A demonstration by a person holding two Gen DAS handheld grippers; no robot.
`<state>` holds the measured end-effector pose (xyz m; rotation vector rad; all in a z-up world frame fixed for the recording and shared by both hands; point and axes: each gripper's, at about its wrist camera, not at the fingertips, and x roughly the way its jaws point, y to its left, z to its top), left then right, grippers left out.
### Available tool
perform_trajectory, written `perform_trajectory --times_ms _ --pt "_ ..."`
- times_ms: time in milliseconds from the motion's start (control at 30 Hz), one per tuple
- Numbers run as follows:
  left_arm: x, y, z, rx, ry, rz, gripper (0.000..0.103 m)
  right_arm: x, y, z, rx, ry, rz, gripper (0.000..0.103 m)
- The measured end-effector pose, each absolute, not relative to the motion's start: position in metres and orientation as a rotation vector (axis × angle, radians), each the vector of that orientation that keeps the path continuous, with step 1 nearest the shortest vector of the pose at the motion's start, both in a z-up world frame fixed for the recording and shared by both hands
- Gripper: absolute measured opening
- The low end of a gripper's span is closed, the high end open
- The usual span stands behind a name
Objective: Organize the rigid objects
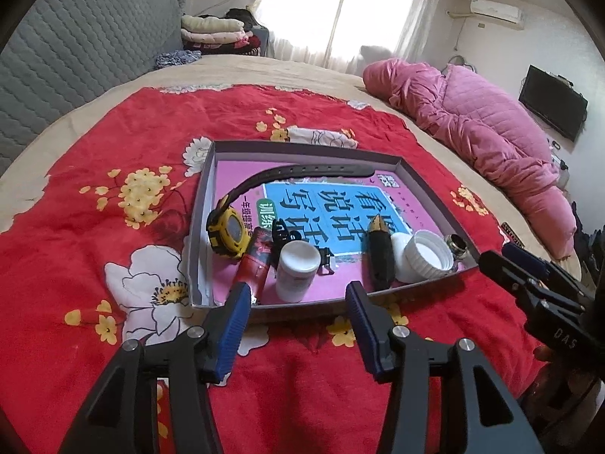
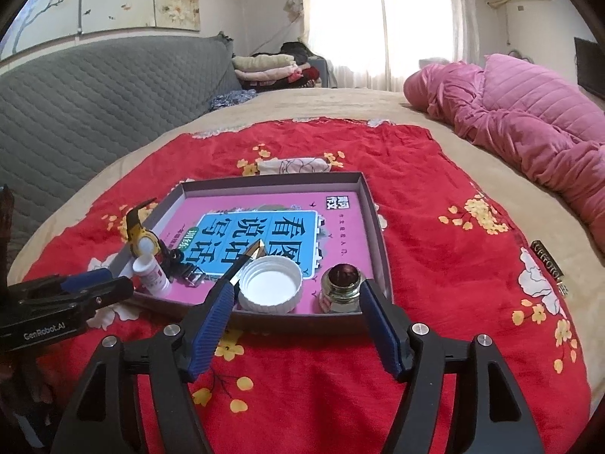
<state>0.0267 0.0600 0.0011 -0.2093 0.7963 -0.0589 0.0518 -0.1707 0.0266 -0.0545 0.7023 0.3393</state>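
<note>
A shallow grey box (image 1: 427, 185) (image 2: 372, 208) lies on the red flowered cloth and holds a pink and blue book (image 1: 332, 200) (image 2: 264, 227). On the book lie a yellow watch (image 1: 228, 232) (image 2: 141, 238), a red tube (image 1: 255, 263), a white bottle (image 1: 297, 270) (image 2: 151, 272), a black and gold pen (image 1: 380, 253) (image 2: 249, 255), a white lid (image 1: 427, 251) (image 2: 270, 282) and a small glass jar (image 1: 459, 247) (image 2: 340, 289). My left gripper (image 1: 298, 295) is open and empty just before the box's near edge. My right gripper (image 2: 297, 295) is open and empty, its fingers on either side of the lid and jar.
The red cloth (image 1: 94, 227) covers a beige bed. A pink quilt (image 1: 484, 128) (image 2: 529, 113) lies at the right. A grey padded headboard (image 1: 75, 49) stands at the left, with folded clothes (image 1: 215, 32) behind. The other gripper shows at each view's edge.
</note>
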Motion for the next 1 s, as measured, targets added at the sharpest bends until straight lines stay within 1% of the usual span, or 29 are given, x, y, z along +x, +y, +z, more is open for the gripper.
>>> perform_trajectory --times_ms 167,567,1000 --pt "0.022 0.053 0.008 -0.189 0.789 -0.024 0.052 0.045 -0.173 0.03 -0.048 0.7 0.348 0.074" --pt "0.006 0.041 0.008 -0.209 0.857 0.034 0.052 0.013 -0.167 0.024 -0.085 0.761 0.357 0.075" --pt "-0.013 0.029 0.012 -0.222 0.916 0.029 0.052 -0.015 -0.161 0.032 -0.109 0.742 0.351 0.075"
